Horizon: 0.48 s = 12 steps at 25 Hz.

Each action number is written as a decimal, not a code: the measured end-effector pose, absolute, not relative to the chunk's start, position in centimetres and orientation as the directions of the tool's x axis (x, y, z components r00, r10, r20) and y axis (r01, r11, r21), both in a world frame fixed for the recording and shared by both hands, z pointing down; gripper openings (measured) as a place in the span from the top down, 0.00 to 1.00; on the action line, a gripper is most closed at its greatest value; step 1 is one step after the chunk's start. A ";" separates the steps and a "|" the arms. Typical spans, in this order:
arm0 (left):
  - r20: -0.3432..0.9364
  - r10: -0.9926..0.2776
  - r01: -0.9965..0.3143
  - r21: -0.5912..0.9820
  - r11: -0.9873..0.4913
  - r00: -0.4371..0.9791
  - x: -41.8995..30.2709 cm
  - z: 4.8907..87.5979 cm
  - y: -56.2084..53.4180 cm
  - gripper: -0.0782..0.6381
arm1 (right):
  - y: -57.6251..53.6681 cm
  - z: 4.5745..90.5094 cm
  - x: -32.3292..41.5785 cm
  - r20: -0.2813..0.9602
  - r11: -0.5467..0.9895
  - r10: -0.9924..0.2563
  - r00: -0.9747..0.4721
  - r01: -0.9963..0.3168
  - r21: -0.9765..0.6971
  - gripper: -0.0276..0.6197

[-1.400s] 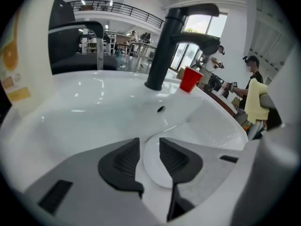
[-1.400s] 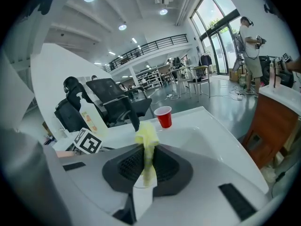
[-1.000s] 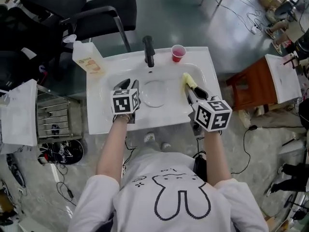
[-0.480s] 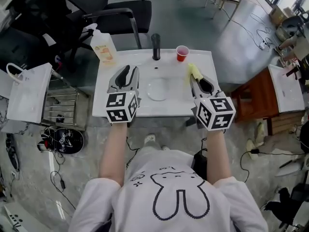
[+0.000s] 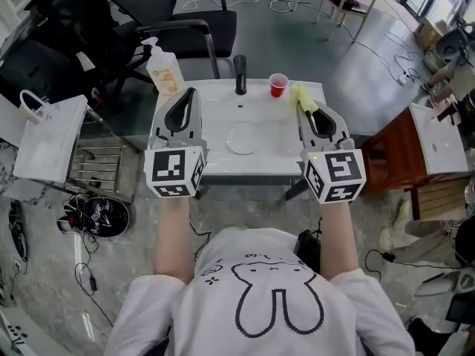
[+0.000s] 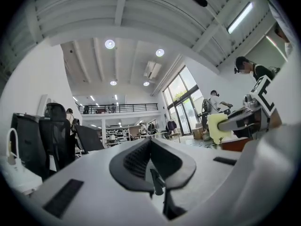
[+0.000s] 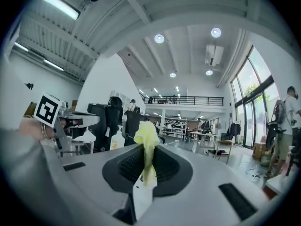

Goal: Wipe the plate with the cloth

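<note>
Head view, L to R.

- Pump bottle [image 5: 165, 69] stands at upper-left corner of white sink [image 5: 245, 167].
- left gripper [image 5: 188, 95] sits over the sink's left edge in the picture, tips toward frame top, marker cube nearest the person.
- Left gripper view: jaws pressed together, have just been closing, nothing betw. them. View looks out level across the room. The other gripper w/ its yellow wad shows at mid-right.
- Black tap [image 5: 240, 74] at rear centre of sink.
- plate [image 5: 243, 138] lies flat in the basin, frame centre, betw. the two grippers. Neither touches it.
- Red cup [image 5: 278, 84] upright, just right of the tap.
- right gripper [image 5: 303, 104] over the sink's right edge, tips toward frame top. Yellow cloth [image 5: 298, 95] sticks out of the tips, close beside the cup in the picture.
- Right gripper view: jaws pinch the cloth. A fold stands up above the tips, and a white tag [image 7: 141, 194] hangs below them.
- Wooden stand [image 5: 397, 150] at frame right, apart from the sink.
</note>
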State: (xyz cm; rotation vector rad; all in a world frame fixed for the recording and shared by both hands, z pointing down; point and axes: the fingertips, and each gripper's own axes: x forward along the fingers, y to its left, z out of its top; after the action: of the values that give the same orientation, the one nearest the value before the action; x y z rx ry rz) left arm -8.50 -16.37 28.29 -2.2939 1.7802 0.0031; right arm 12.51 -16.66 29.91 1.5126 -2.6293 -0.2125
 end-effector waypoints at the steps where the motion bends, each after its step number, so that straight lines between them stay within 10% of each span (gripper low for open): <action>1: -0.152 -0.951 -0.952 -0.188 -0.239 0.269 -8.5 27.9 -16.2 0.88 | -16.5 29.4 12.5 0.004 0.490 -0.867 -0.498 -0.852 0.182 0.88; 12: -0.215 -0.926 -0.924 -0.297 -0.242 0.312 -9.0 23.8 -15.2 0.88 | -16.1 25.1 12.3 -0.108 0.402 -0.893 -0.437 -0.883 0.243 0.88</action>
State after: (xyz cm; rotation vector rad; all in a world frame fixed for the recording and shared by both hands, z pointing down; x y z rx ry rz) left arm -9.04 -15.16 23.78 -2.2190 1.6516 -0.0075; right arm 12.25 -16.08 25.09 1.6459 -2.5976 -0.4124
